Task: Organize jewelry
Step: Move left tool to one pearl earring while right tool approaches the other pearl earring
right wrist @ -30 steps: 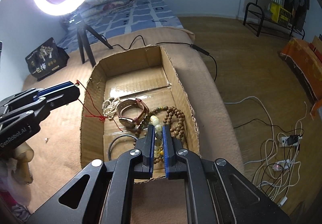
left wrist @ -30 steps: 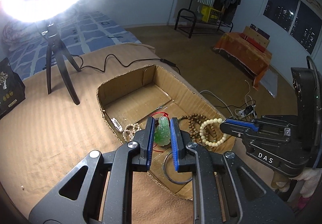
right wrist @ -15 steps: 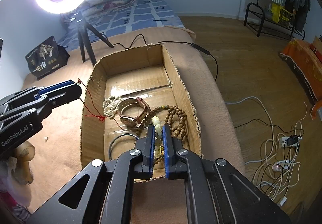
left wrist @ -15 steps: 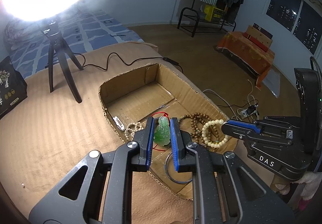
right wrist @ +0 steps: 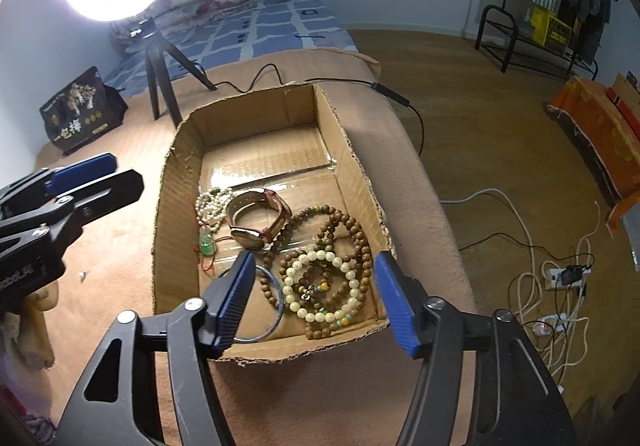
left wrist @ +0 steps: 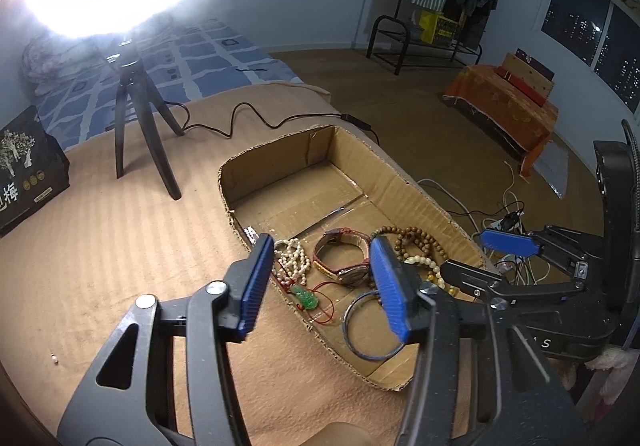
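Both grippers, left (left wrist: 322, 282) and right (right wrist: 312, 296), fingers just parted (nothing between them), above the jewelry-filled cardboard box (right wrist: 352, 165).

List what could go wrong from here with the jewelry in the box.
The green pendant lies with its red cord looping toward the pearl strand; lifting either may drag both. The pale bead bracelet overlaps the brown bead strand, so the open right gripper above them could catch both.
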`<act>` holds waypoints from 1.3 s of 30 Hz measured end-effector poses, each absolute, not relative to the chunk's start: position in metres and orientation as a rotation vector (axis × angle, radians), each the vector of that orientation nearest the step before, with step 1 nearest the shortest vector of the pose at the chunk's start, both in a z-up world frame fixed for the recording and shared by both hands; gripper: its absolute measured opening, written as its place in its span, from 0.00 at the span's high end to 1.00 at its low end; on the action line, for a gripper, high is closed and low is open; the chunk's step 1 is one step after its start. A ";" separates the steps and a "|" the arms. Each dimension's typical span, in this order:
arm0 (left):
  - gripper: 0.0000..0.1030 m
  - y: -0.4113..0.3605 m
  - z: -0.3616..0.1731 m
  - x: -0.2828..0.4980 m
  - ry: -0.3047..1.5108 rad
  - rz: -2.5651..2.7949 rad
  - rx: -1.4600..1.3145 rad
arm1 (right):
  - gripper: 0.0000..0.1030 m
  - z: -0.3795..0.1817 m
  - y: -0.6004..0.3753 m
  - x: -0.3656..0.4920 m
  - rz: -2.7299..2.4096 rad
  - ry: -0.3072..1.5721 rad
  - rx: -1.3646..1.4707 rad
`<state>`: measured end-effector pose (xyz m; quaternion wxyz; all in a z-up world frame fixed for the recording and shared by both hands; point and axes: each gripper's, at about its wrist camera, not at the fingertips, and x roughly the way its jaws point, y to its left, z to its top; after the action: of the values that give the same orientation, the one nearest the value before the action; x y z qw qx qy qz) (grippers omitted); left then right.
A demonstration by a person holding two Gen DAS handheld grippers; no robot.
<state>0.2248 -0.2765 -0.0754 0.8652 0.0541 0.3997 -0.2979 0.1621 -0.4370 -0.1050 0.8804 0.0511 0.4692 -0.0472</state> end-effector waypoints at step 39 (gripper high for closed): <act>0.45 -0.131 -0.034 0.204 0.774 -0.510 0.125 | 0.34 -0.068 -0.327 0.151 -0.020 0.863 -0.040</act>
<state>0.2036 -0.1308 -0.0341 0.8925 0.0604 0.3731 -0.2460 0.1508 -0.3271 -0.0676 0.9082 -0.0193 0.4181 -0.0098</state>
